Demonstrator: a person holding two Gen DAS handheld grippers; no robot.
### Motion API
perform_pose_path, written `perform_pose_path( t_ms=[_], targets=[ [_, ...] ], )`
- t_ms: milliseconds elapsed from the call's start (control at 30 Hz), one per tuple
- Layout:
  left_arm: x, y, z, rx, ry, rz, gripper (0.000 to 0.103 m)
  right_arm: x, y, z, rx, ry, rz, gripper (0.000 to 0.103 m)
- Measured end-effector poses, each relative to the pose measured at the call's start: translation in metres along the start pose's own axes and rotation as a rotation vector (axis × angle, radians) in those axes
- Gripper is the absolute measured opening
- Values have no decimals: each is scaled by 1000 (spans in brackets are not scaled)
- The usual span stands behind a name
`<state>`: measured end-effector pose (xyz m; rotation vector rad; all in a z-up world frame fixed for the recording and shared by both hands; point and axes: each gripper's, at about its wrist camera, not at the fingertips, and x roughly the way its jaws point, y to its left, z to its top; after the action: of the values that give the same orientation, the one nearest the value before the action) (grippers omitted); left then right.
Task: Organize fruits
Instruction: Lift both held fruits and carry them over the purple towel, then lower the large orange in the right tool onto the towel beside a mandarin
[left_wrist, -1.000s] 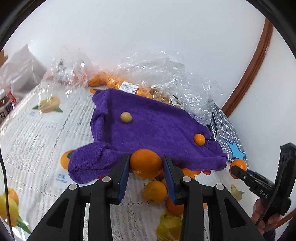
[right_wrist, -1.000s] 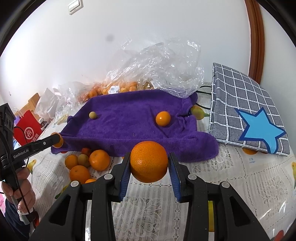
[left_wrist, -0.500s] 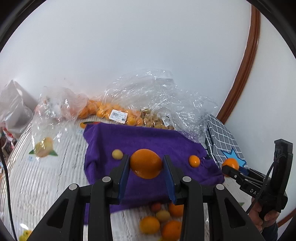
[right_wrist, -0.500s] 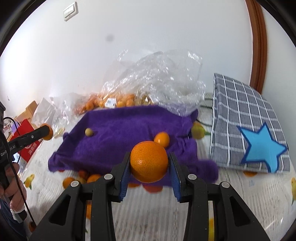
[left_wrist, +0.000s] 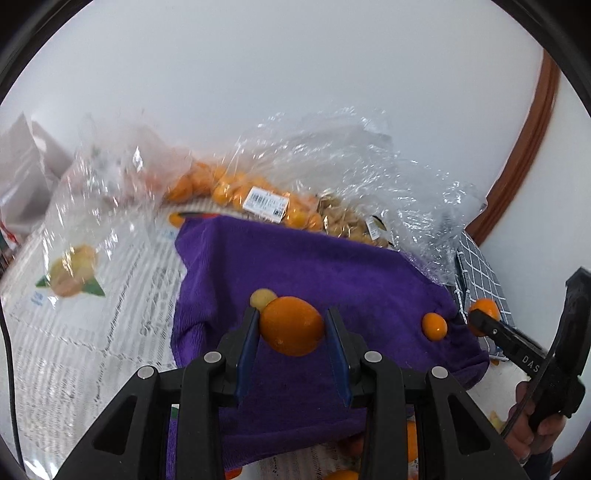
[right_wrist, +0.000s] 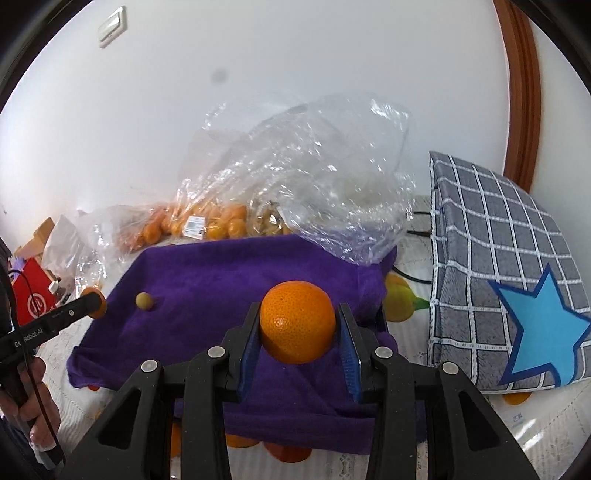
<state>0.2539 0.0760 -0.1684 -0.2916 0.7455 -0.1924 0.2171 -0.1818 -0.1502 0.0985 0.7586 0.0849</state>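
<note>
My left gripper (left_wrist: 291, 328) is shut on an orange (left_wrist: 291, 325) and holds it above the purple towel (left_wrist: 332, 269). My right gripper (right_wrist: 298, 325) is shut on a larger orange (right_wrist: 297, 320) above the same towel (right_wrist: 221, 273). On the towel lie a small yellow-green fruit (left_wrist: 261, 297), also in the right wrist view (right_wrist: 144, 300), and a small orange (left_wrist: 434, 326). The right gripper with its orange (left_wrist: 484, 310) shows at the right of the left wrist view. The left gripper's tip (right_wrist: 92, 302) shows at the left of the right wrist view.
Clear plastic bags with small oranges (left_wrist: 236, 192) lie behind the towel against the wall. A grey checked bag with a blue star (right_wrist: 517, 295) stands to the right. Several loose oranges (right_wrist: 288, 452) lie on the tablecloth by the towel's near edge. A red bag (right_wrist: 35, 306) is far left.
Both grippers have moved forward and lower over the purple towel, each still holding its orange. The small orange on the towel is now hidden behind my right gripper's orange.
</note>
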Motion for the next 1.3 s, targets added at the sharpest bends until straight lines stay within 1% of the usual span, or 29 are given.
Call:
perform_pose_path(
  t_ms=[167, 300, 467, 600, 900, 1300],
  targets=[
    [10, 3, -4, -1, -2, 5, 34, 9, -13, -8, 61, 21, 2, 39],
    [9, 3, -5, -5, -12, -12, 34, 12, -14, -10, 43, 24, -27, 39],
    [13, 1, -6, -2, 3, -21, 34, 14, -17, -12, 35, 27, -26, 39],
    [14, -2, -8, 19, 2, -6, 34, 15, -13, -13, 16, 33, -30, 39],
    [16, 0, -8, 9, 13, -1, 34, 21, -2, -18, -35, 61, -37, 39],
    [21, 0, -8, 20, 30, 0, 34, 31, 4, -23, -64, 107, -40, 39]
  ],
)
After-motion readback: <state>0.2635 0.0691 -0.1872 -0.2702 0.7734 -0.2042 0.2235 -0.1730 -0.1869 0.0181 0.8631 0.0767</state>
